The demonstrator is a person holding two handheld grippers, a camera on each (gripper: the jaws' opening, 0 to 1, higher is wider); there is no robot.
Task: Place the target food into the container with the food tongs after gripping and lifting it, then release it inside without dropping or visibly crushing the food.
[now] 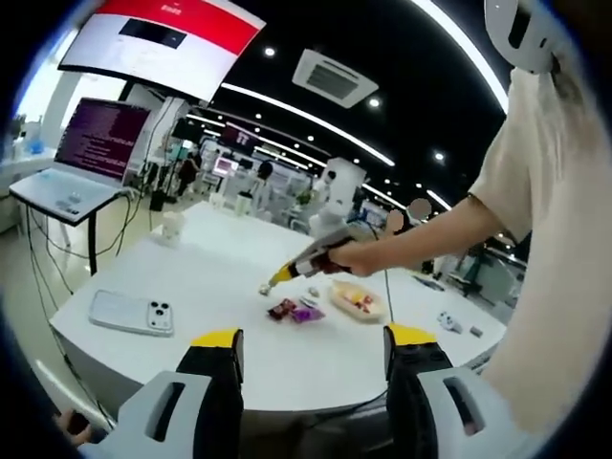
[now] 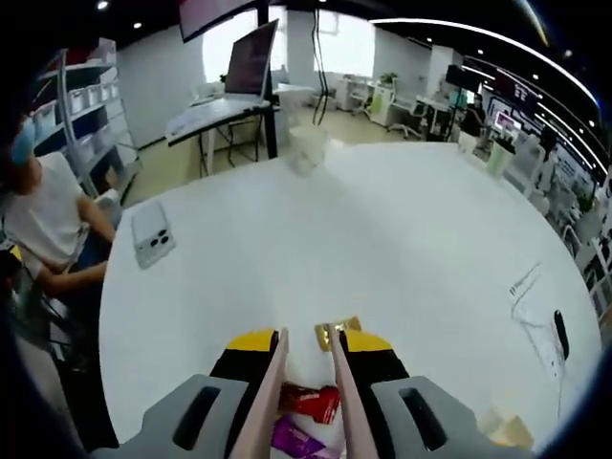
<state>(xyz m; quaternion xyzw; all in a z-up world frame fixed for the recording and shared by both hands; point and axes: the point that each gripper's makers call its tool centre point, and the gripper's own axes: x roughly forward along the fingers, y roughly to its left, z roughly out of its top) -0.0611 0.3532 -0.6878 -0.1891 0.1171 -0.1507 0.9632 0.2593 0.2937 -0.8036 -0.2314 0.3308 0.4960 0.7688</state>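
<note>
My left gripper (image 1: 311, 339) hangs open over the near edge of the white table (image 1: 191, 273), with nothing between its yellow-tipped jaws. Farther in, a hand holds my right gripper (image 1: 320, 260), which is shut on the food tongs (image 1: 277, 278). The tongs' tip points down-left at the table. Beside it lie a red snack packet (image 1: 282, 308) and a purple one (image 1: 308, 314). A shallow yellowish container (image 1: 368, 308) with some food stands to their right. In the right gripper view, the tongs' pale arms (image 2: 273, 382) run apart between the right gripper's (image 2: 306, 344) jaws. They pass over the red packet (image 2: 311, 400), the purple packet (image 2: 296, 440) and a gold-wrapped piece (image 2: 337, 332).
A phone (image 1: 132, 313) (image 2: 151, 234) lies face down near the table's edge. A white cup (image 1: 172, 228) stands at the far side. A laptop (image 1: 96, 143) sits on a stand beyond the table. A seated person (image 2: 48, 220) is beside the table. Small items (image 2: 559, 335) lie at its right.
</note>
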